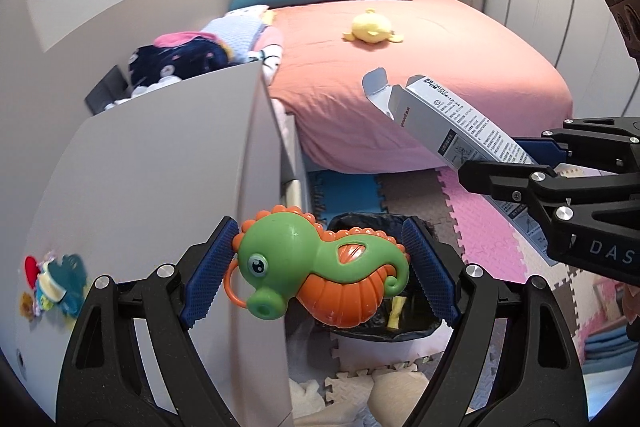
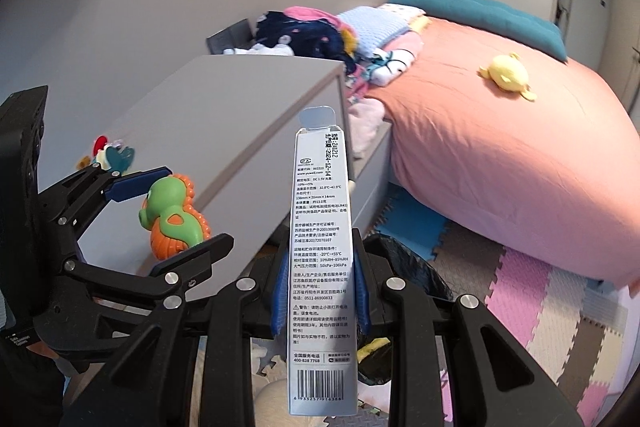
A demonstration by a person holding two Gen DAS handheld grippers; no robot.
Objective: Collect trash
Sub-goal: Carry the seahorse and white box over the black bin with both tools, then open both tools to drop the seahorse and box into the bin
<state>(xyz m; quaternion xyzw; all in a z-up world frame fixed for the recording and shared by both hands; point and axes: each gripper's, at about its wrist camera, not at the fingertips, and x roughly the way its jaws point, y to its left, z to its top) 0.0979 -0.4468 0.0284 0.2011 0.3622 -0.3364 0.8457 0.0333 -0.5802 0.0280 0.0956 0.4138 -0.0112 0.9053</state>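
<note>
Bedroom ahead: I see a coral-covered bed [image 1: 420, 75] behind a grey cabinet [image 1: 168, 187] crowding my left. My left gripper [image 1: 320, 267] clamps a green-and-orange plastic seahorse toy [image 1: 320, 267]; my right gripper [image 2: 320, 295] pinches a slim white printed carton [image 2: 320, 247]. Both hover over a black-lined bin [image 1: 400, 327].

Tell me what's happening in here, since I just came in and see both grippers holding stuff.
A person is collecting trash with two hand-held grippers. The left gripper holds a green and orange seahorse toy between its fingers. The right gripper is clamped on a long white carton with printed text, its end flap open. Both are held above a bin lined with a black bag on the foam floor mats, beside a grey cabinet and the bed. Nothing has been dropped yet.
</note>
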